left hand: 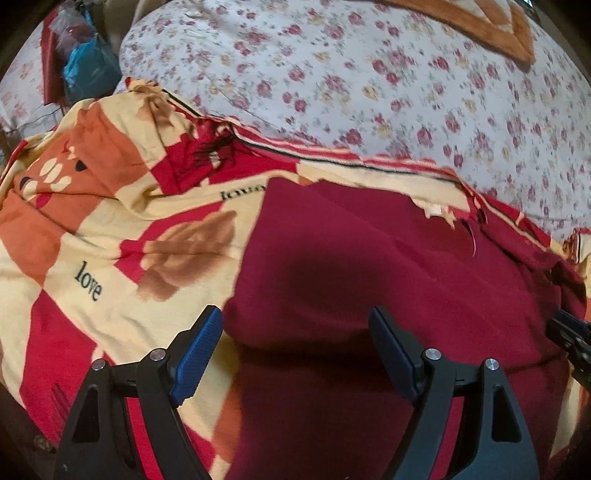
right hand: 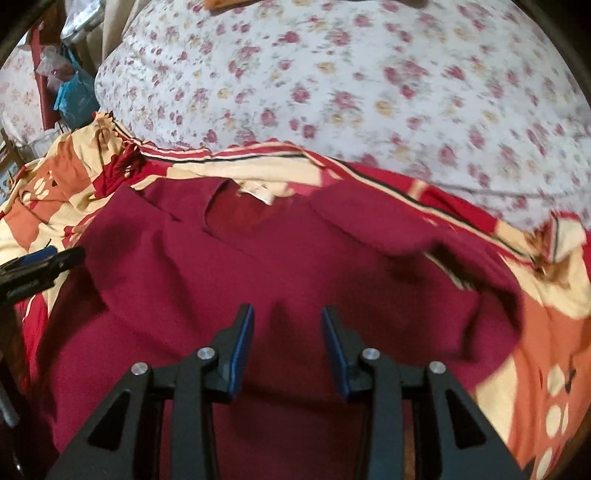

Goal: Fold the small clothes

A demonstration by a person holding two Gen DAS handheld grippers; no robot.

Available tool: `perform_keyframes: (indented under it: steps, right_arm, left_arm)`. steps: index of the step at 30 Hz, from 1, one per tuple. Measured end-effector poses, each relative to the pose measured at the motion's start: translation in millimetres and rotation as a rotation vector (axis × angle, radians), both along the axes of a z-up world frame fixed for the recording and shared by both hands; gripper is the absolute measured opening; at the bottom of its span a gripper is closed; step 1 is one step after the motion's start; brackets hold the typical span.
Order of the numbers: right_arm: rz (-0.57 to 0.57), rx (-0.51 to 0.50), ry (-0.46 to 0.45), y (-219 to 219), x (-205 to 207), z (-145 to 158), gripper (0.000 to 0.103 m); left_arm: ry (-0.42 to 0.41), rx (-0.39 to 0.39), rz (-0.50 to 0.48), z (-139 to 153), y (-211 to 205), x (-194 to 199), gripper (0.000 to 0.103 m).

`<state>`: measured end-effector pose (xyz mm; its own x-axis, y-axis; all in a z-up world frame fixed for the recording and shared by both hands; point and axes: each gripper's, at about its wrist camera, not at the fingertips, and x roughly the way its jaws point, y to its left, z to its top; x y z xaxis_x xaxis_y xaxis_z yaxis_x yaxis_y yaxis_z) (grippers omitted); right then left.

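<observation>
A dark red shirt (right hand: 280, 266) lies spread on a patterned red, cream and orange sheet (left hand: 110, 229), its neck opening with a pale label (right hand: 258, 194) at the far side. It also shows in the left wrist view (left hand: 369, 258). My left gripper (left hand: 295, 325) is open and empty, above the shirt's left edge. My right gripper (right hand: 287, 321) is open, narrower, empty, above the middle of the shirt. The left gripper's tip shows at the left edge of the right wrist view (right hand: 44, 264); the right gripper's tip shows at the right edge of the left wrist view (left hand: 570, 334).
A white floral quilt (left hand: 369, 81) bulges behind the sheet. An orange-bordered blanket (left hand: 480, 26) lies at the far right. Blue and red bags (left hand: 81, 62) are piled at the far left beside the bed.
</observation>
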<state>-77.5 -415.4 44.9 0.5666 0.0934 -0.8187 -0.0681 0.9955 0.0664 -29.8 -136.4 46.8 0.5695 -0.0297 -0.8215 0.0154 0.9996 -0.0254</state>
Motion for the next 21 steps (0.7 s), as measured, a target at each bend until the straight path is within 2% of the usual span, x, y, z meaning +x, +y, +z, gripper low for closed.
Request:
perform_keyframes:
  steps: [3, 6, 7, 10, 15, 18, 21]
  right_arm:
    - [-0.032, 0.013, 0.05, -20, -8, -21, 0.039]
    - [-0.031, 0.051, 0.03, -26, -14, -14, 0.039]
    - [-0.025, 0.071, 0.025, -28, -15, -9, 0.043]
    - [-0.055, 0.084, -0.027, -41, -18, 10, 0.053]
    - [-0.147, 0.063, -0.086, -79, -29, 37, 0.054]
    - [-0.194, 0.054, -0.08, -97, -34, 38, 0.056]
    - [-0.191, 0.045, -0.08, -99, -30, 37, 0.056]
  left_arm:
    - [0.041, 0.048, -0.005, -15, -9, 3, 0.063]
    - [0.019, 0.079, -0.012, -15, -13, -1, 0.063]
    - [0.024, 0.08, -0.013, -15, -13, -2, 0.063]
    - [0.028, 0.05, -0.006, -8, -8, -4, 0.063]
    - [0.006, 0.025, -0.005, 3, -6, -8, 0.063]
    - [-0.005, 0.008, -0.017, 7, -10, -11, 0.063]
    - [-0.003, 0.007, -0.038, 7, -19, -12, 0.063]
